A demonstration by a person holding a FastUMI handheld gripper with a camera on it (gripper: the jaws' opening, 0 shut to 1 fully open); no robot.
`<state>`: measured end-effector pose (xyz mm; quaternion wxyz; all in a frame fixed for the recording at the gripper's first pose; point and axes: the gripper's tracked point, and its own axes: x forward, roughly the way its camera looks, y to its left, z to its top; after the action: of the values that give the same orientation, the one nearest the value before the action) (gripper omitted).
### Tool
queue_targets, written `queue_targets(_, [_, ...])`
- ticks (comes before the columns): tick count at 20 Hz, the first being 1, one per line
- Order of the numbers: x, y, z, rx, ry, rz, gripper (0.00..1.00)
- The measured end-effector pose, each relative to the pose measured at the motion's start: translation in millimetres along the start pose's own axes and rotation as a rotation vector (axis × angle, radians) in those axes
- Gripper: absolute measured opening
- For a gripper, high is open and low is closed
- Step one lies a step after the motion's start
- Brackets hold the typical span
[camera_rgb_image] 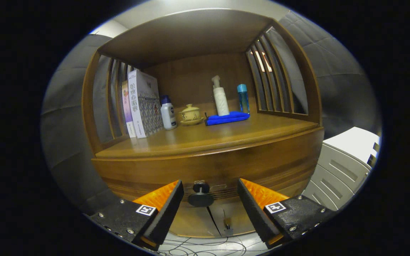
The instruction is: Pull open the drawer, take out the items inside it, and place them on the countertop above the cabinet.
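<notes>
A wooden cabinet stands in front of me, its drawer front closed under the countertop. The drawer's dark round knob sits between my two fingers, a little ahead of the pads. My gripper is open, its orange-backed black fingers on either side of the knob and touching nothing. The inside of the drawer is hidden.
On the countertop stand books, a white bottle with a blue cap, a yellow lidded cup on a saucer, a white pump bottle, a blue bottle and a folded blue cloth. A white drawer unit stands beside the cabinet. Cables lie on the floor.
</notes>
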<state>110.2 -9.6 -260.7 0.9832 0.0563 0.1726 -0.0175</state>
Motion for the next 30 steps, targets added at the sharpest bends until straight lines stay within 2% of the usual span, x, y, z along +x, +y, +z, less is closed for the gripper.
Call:
queue_targets(4, [17.3,0.0,-18.1,-0.063,0.017,-0.021,0.93])
queue_targets(8, [25.2,2.0,-25.5,-0.084,0.015,-0.03,0.77])
queue_targets(13, [24.1,4.3,-27.1,-0.176,-0.022,-0.072,0.46])
queue_targets(15, [24.0,3.5,-28.2,-0.222,-0.001,-0.07,0.4])
queue_targets(17, [21.7,2.9,-31.2,-0.208,0.012,-0.071,0.31])
queue_targets(25, [-24.5,2.6,-43.7,-0.161,0.033,-0.048,0.31])
queue_targets(30, [-61.8,1.9,-53.4,-0.178,0.045,-0.046,0.31])
